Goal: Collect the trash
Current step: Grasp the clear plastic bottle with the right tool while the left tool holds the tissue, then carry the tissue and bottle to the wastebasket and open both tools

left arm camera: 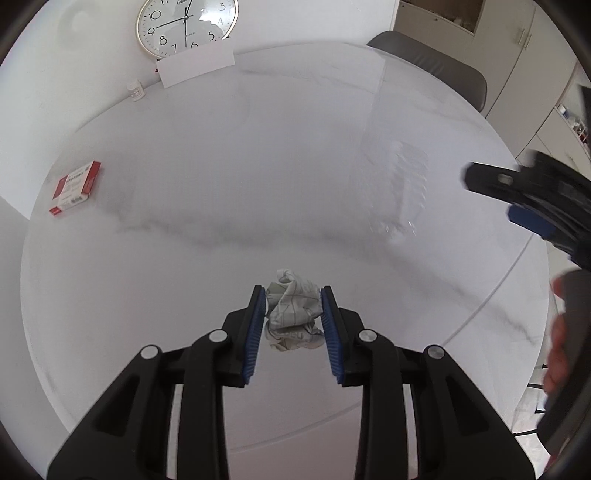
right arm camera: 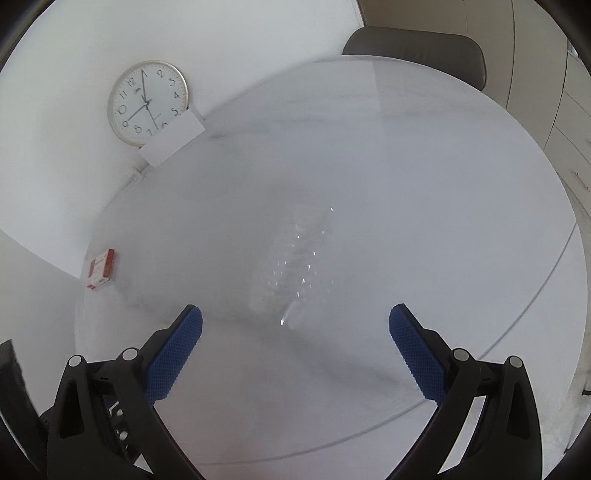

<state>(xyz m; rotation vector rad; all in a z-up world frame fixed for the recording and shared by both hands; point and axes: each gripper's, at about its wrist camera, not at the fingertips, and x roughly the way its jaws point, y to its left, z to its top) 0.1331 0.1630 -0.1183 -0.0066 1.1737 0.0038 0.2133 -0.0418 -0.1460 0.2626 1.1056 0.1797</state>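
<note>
So the left gripper (left arm camera: 293, 295) is clamping a crumpled paper ball (left arm camera: 293, 317) between its blue pads, jaws squeezed in on both sides of it, and the wad is sitting right at the tips with a bit of it poking out past them, hanging over the white marble-look tabletop (left arm camera: 221, 184). Off to the right of those jaws the right gripper (left arm camera: 517, 199) is showing up blurry at the edge of the left wrist view, with a person's hand (left arm camera: 559, 339) wrapped around its handle lower down. In its own view the right gripper (right arm camera: 295, 317) is standing with its jaws spread wide and nothing between the pads, just bare tabletop (right arm camera: 443, 184). Straight ahead of those open jaws, just past the tips, a clear plastic bottle (right arm camera: 295, 258) is lying on the tabletop, super smeared so only the glints are really readable; the same bottle (left arm camera: 402, 188) is sitting ahead and to the right of the left jaws. A red and white box (left arm camera: 75, 188) is lying well off to the left near the tabletop edge, a wall clock (left arm camera: 186, 26) is leaning at the far side with a white card (left arm camera: 195, 66) in front of it, and a grey chair (left arm camera: 436, 62) is tucked in far right
</note>
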